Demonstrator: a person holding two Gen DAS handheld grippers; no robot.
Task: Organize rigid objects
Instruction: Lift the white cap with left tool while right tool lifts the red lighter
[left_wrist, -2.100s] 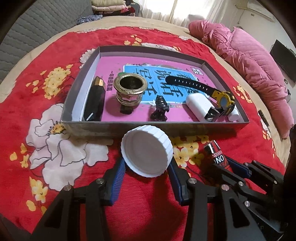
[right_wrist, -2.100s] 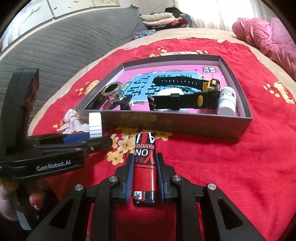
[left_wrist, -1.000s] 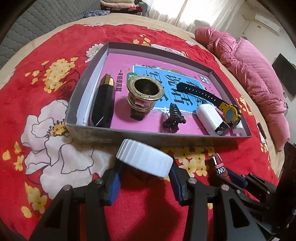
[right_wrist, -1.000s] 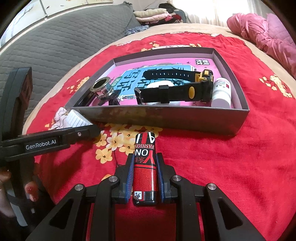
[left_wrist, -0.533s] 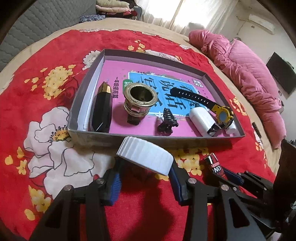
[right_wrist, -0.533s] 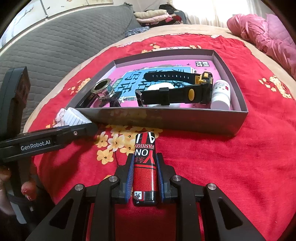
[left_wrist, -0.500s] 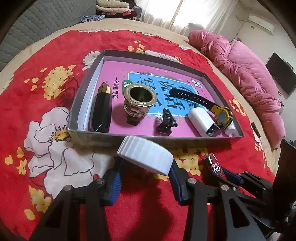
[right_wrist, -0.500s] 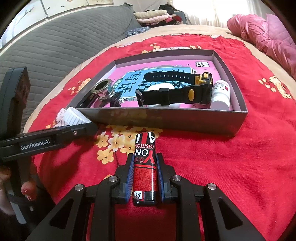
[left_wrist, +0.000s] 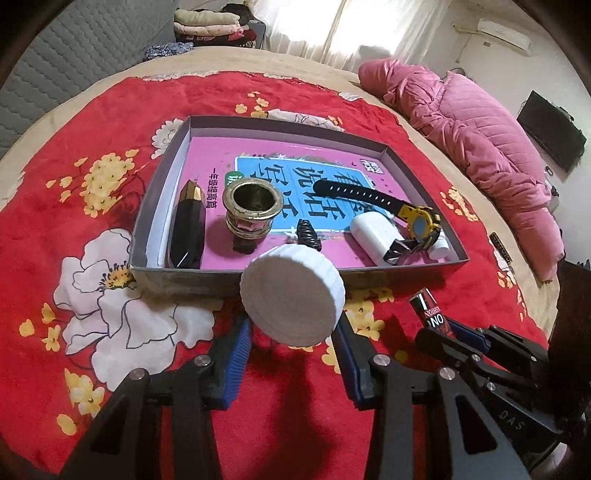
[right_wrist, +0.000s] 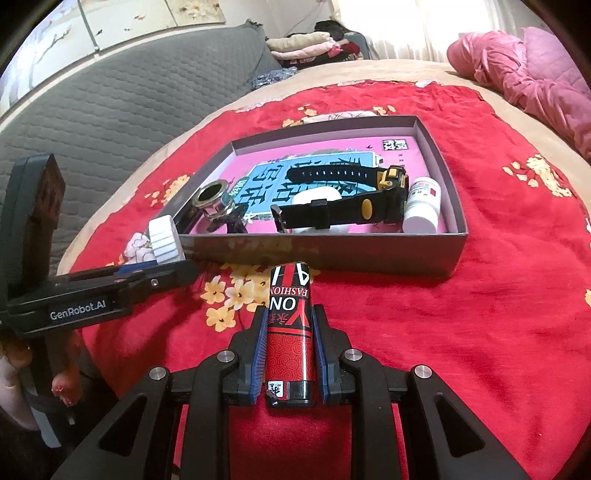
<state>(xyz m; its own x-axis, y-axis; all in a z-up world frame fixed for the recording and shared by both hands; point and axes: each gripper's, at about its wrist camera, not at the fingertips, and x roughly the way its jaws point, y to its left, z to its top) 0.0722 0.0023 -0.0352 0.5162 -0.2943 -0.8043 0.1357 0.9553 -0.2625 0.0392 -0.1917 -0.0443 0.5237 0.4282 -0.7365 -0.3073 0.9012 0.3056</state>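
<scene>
Over the tray's near wall: white cap (left_wrist: 292, 295), clamped in the left hand-held gripper (left_wrist: 291, 341), has risen and tipped face-on.
Tray (left_wrist: 177, 275): 12 o'clock of the cap.
Right hand-held gripper (right_wrist: 289, 334): grips the lighter (right_wrist: 290, 325), unmoved.
Meaning: cap likely goes in first.

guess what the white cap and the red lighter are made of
White cap: likely matte plastic, going by its moulded ribbed rim and dull, even surface.
Red lighter: probably plastic under a glossy printed wrap, which shows highlights; the dark end looks like plastic too.
</scene>
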